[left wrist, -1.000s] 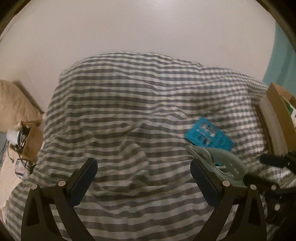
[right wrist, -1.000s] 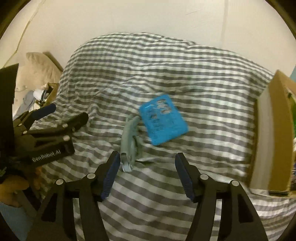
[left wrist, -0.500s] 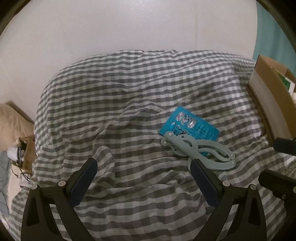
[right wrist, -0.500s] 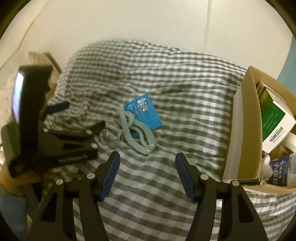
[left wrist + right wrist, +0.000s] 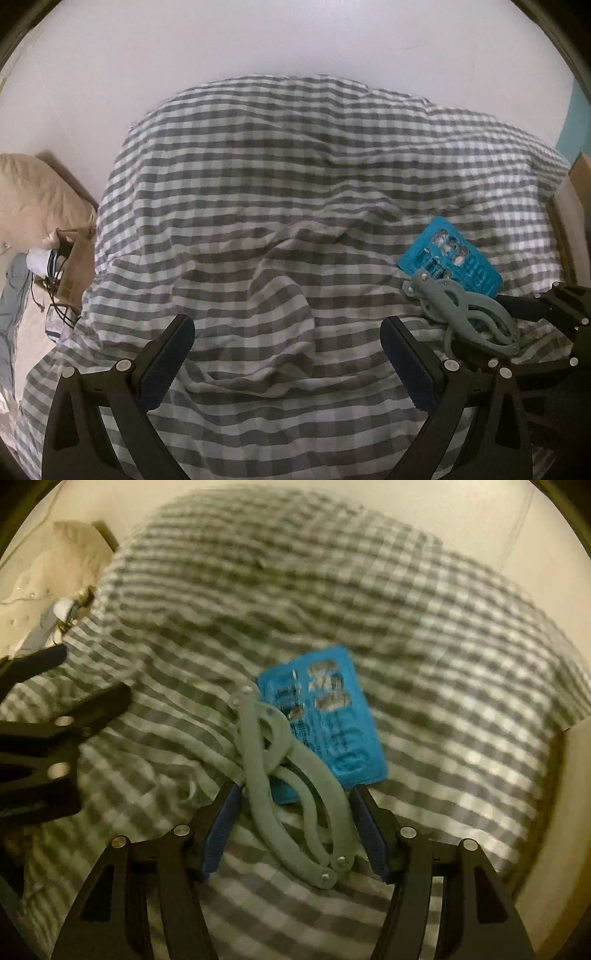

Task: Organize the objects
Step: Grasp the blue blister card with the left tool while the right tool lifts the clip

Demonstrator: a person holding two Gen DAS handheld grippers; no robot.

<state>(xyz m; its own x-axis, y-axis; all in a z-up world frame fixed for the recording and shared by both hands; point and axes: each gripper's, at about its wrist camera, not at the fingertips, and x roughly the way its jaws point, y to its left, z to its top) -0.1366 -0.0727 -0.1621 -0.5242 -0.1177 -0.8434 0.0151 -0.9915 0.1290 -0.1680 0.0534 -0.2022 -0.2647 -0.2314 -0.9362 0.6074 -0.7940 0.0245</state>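
A grey-green plastic tongs-like tool (image 5: pixel 291 782) lies on the checked duvet (image 5: pixel 424 635), partly over a blue blister pack (image 5: pixel 325 716). My right gripper (image 5: pixel 295 830) is open, its fingers on either side of the tool's handles. In the left wrist view the tool (image 5: pixel 458 310) and the blue pack (image 5: pixel 450 258) lie at the right, with the right gripper's dark fingers (image 5: pixel 546 310) around the tool. My left gripper (image 5: pixel 288 362) is open and empty above the duvet (image 5: pixel 295 184), left of the tool.
A cardboard box (image 5: pixel 569 797) stands at the bed's right edge, also at the right edge of the left wrist view (image 5: pixel 576 206). A tan pillow (image 5: pixel 33 199) and a small box with cables (image 5: pixel 70 266) sit at the left. A white wall (image 5: pixel 295 44) is behind.
My right gripper has moved down and forward over the tool, its fingers now straddling the handles. The left gripper has swung left, so tool and pack sit further right in its view.
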